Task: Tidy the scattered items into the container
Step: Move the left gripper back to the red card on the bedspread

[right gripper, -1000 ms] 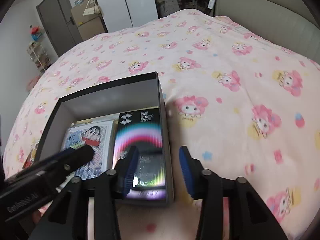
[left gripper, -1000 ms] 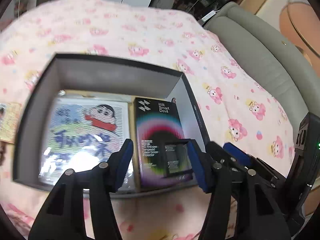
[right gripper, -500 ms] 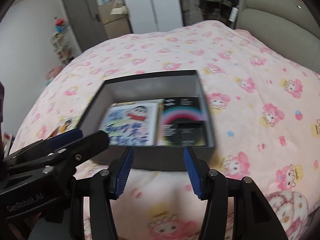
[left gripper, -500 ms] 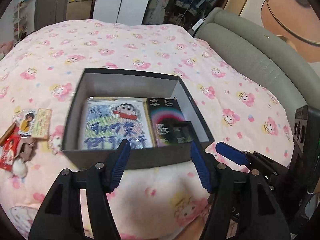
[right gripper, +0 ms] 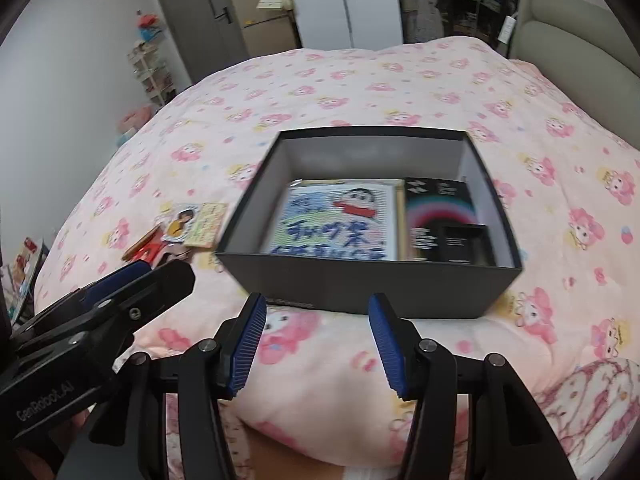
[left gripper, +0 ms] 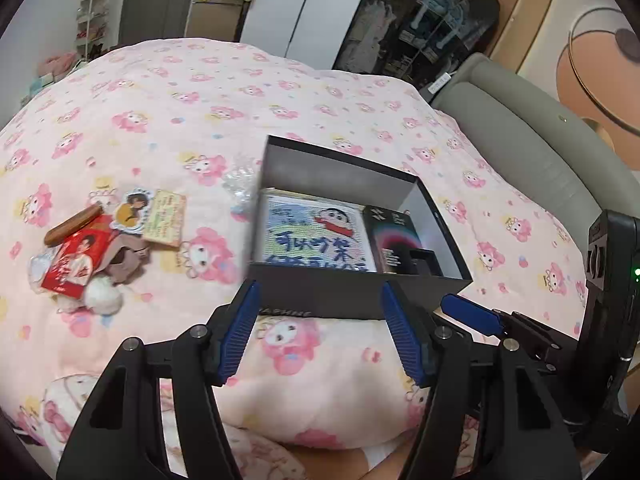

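A black open box (left gripper: 352,300) (right gripper: 372,288) sits on the pink bedspread, just beyond both pairs of fingertips. Inside it lie a cartoon picture pad (left gripper: 312,236) (right gripper: 336,224) and a black rainbow-printed packet (left gripper: 394,240) (right gripper: 438,208) with a small black box (right gripper: 464,240) on top. To the left of the box lie scattered items: a red packet (left gripper: 76,264), a wooden stick (left gripper: 72,224), a yellow card with a sticker (left gripper: 164,218) (right gripper: 204,224) and a white pompom (left gripper: 104,298). My left gripper (left gripper: 320,332) is open and empty. My right gripper (right gripper: 316,344) is open and empty too.
A clear plastic bit (left gripper: 240,184) lies at the box's far left corner. A grey padded headboard (left gripper: 540,152) borders the bed on the right. Shelves and a door (right gripper: 192,20) stand past the bed's far end. Each gripper shows at the side of the other's view.
Both grippers have drawn back and up from over the box, their jaws a little wider. The box now lies ahead of the fingertips and the scattered pile has come into view at left.
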